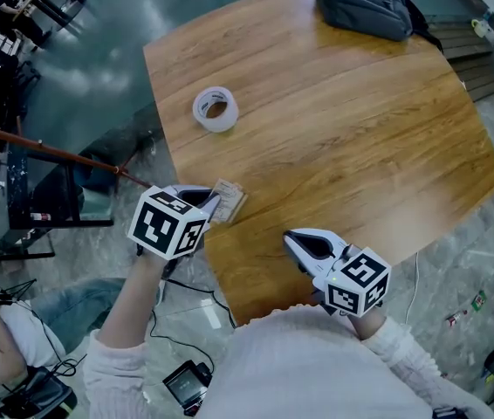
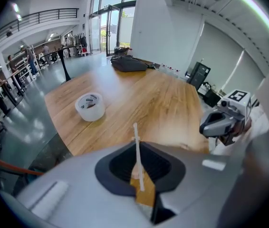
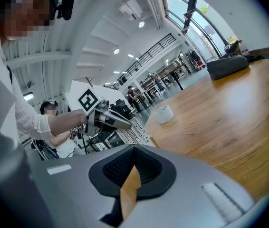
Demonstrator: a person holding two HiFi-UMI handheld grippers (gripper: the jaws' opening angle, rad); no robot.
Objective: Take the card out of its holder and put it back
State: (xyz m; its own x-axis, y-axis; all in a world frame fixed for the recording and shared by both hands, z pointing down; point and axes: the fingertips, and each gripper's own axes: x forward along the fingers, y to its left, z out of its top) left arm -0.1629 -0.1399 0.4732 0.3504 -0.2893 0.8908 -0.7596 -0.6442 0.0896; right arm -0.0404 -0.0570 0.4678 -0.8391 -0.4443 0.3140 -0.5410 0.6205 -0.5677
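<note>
Left gripper [image 2: 137,151]: the 2 jaws are pinched on the card holder [image 2: 136,139], which stands edge-on between the pads as 1 thin pale strip. In the head view the holder [image 1: 229,201] projects from the jaw tips over the near-left edge of the table [image 1: 343,147], low to the wood. Contact with the surface cannot be confirmed. Whether the card is seated inside is not clear. The flat face looks printed, so it probably is.

Right gripper [image 3: 133,151]: jaws pressed together, nothing between them. It hangs over the near edge of the table, well apart from the holder.

Handling assessment: the holder appears thin, light and flexible, likely a slick plastic sleeve. It should bend under side load, so grip it near 1 edge with the flat faces against the pads, leaving the open end free. The card is best taken by its exposed margin and pulled in line with the sleeve.

Other items: 1 tape roll [image 1: 216,109] sits mid-table and 1 dark bag [image 1: 362,5] at the far edge, both well clear.
</note>
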